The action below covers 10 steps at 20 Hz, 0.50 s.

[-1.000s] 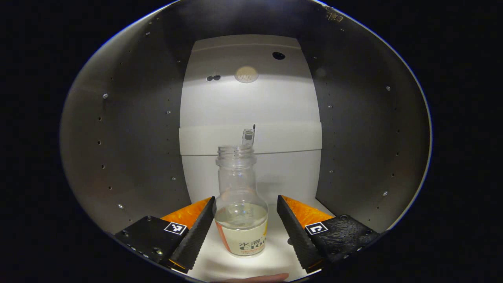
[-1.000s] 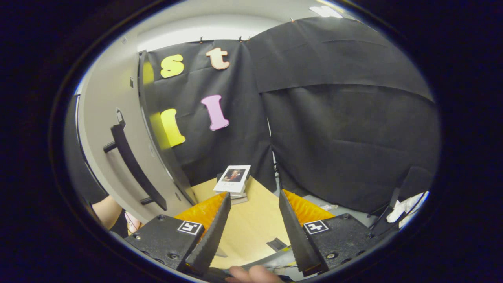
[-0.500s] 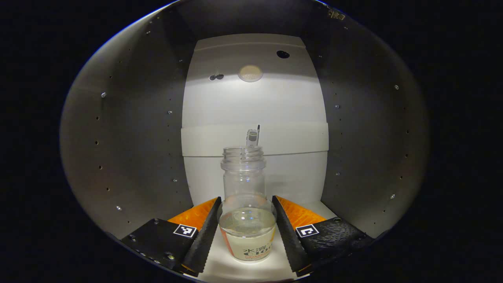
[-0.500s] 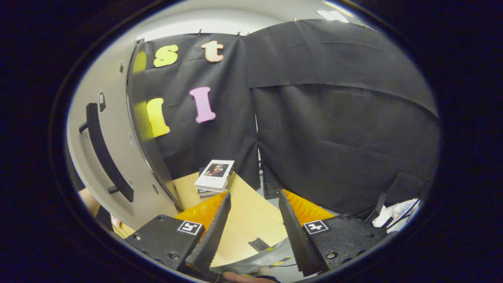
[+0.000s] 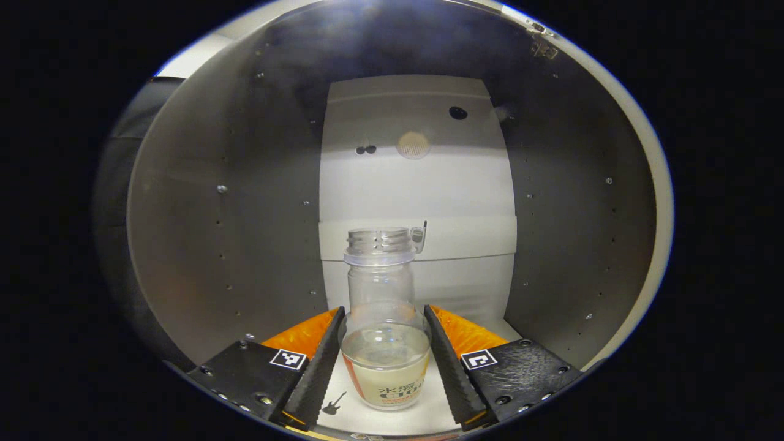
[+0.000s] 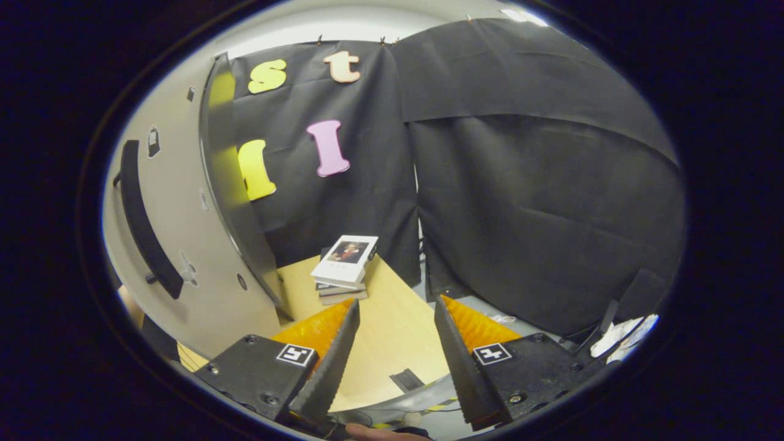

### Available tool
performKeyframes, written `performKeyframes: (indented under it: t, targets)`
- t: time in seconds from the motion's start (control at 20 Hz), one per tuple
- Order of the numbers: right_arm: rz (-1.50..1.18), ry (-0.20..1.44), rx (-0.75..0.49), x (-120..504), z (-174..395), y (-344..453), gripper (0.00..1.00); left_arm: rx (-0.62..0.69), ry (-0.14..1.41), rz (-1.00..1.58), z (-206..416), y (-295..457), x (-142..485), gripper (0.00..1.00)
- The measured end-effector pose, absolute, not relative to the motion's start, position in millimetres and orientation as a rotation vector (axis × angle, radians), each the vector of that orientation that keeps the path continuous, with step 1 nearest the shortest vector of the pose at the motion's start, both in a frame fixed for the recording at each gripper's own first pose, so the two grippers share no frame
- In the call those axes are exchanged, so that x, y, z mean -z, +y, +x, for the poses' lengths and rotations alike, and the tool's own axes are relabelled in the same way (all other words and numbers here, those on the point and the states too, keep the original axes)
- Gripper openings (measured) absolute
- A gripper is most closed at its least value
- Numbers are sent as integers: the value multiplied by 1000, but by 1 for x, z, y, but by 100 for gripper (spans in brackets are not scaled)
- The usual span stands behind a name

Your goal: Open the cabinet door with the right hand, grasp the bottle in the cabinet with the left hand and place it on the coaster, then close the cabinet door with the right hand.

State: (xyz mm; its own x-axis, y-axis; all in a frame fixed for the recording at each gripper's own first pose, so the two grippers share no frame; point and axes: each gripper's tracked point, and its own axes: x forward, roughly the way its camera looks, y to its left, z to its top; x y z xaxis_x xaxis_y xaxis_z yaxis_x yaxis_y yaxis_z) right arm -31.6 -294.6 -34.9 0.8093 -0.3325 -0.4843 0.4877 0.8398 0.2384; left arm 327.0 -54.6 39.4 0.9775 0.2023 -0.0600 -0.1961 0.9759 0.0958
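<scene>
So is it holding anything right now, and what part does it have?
The left gripper holds the bottle inside the cabinet, jaws pressed on both sides of its wide lower body. The right gripper holds nothing.

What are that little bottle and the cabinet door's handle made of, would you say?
The bottle looks like clear glass or hard plastic: you see straight through it, with a printed label low down. The door handle seems matte black metal or plastic; the look leaves that open.
</scene>
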Motion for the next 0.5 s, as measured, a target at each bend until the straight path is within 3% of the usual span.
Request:
performKeyframes:
  t: [0.35,0.4,0.45,0.5]
  targets:
    - [347,440,311,36,8,-308,80,-271,-16,71,246,-38,-86,76]
    - [334,442,289,36,12,-308,80,-279,-28,72,233,-39,-94,65]
    - [321,445,269,38,15,-306,80,-291,-38,76,217,-39,-105,77]
    - [312,449,252,40,18,-305,80,-303,-42,81,202,-39,-113,65]
